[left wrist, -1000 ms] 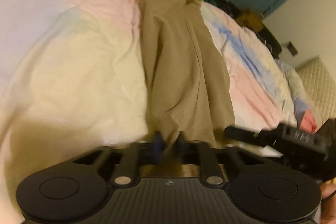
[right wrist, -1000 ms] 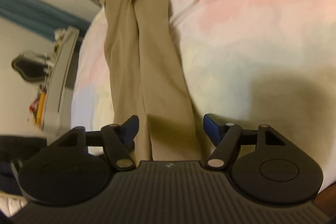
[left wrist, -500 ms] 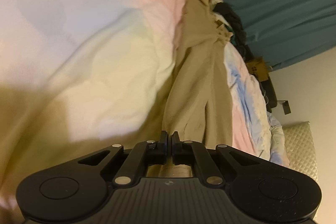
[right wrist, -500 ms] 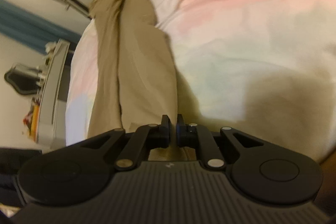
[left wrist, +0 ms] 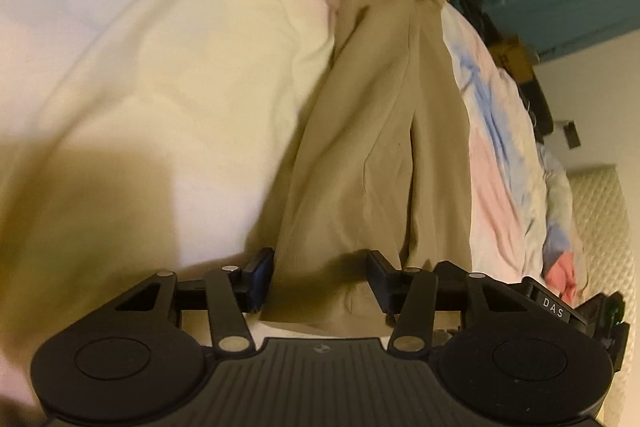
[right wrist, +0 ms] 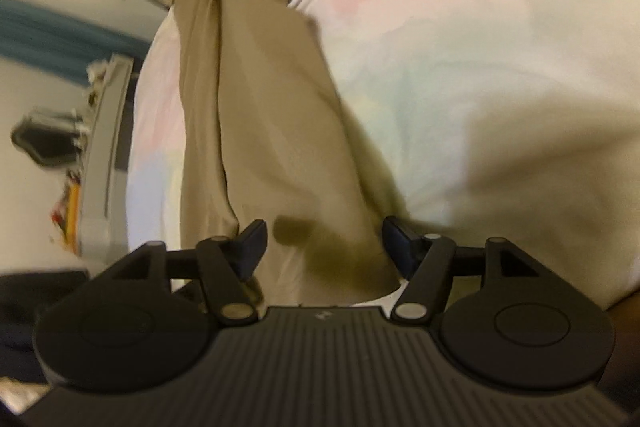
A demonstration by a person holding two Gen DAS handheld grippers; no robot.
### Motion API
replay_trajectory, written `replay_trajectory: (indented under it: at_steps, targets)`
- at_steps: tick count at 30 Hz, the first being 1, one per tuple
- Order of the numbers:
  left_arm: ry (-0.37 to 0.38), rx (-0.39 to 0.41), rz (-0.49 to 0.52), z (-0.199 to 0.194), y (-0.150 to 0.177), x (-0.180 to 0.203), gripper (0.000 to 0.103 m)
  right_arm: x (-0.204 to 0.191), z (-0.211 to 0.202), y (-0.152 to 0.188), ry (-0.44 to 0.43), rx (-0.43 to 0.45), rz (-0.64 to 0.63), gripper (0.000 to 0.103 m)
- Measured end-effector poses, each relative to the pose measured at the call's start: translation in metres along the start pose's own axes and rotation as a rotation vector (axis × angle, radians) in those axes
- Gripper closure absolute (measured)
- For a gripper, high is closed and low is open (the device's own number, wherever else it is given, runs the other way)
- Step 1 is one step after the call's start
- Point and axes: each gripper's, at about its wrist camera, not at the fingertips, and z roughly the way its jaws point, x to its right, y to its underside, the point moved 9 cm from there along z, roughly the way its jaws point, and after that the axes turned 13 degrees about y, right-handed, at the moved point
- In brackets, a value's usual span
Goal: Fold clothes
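Left tool (left wrist: 318, 281): black ribbed body, round discs, silver rivets, blue pads.

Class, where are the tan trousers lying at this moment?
In both wrist views, the tan trousers lie stretched lengthwise on the pastel bedspread, hems nearest the cameras.

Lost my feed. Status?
Both claws, left and right, just opened, gripping nothing. Tan trousers flat on bedspread. Nothing blocking.

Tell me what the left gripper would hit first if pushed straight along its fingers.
Most likely the near end of the tan trousers, which lies between the open left gripper fingers on the pastel duvet; depth is unclear.
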Motion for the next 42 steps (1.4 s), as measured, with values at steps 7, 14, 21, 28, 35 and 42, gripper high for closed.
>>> replay_trajectory:
  at_steps: [7, 14, 21, 28, 35, 42]
  targets:
    - [0.012, 0.05, -0.009, -0.021, -0.002, 0.009, 0.095, -0.013, -0.016, 0.007, 0.022, 0.019, -0.094, 0.088]
    - [0.207, 0.192, 0.028, -0.083, -0.021, 0.065, 0.098, -0.041, -0.084, -0.023, -0.149, 0.103, -0.078, 0.089]
    - [0.322, 0.296, 0.054, -0.137, -0.024, 0.114, 0.098, -0.069, -0.158, -0.052, -0.259, 0.225, -0.124, 0.089]
    - [0.288, 0.266, 0.086, -0.159, 0.05, 0.111, 0.098, -0.036, -0.17, -0.004, -0.238, 0.213, -0.158, 0.089]
    - [0.263, 0.241, 0.069, -0.171, 0.117, 0.104, 0.098, 0.0, -0.193, 0.052, -0.227, 0.247, -0.149, 0.089]
    - [0.248, 0.254, 0.075, -0.148, 0.064, 0.113, 0.098, -0.004, -0.181, 0.017, -0.226, 0.268, -0.094, 0.089]
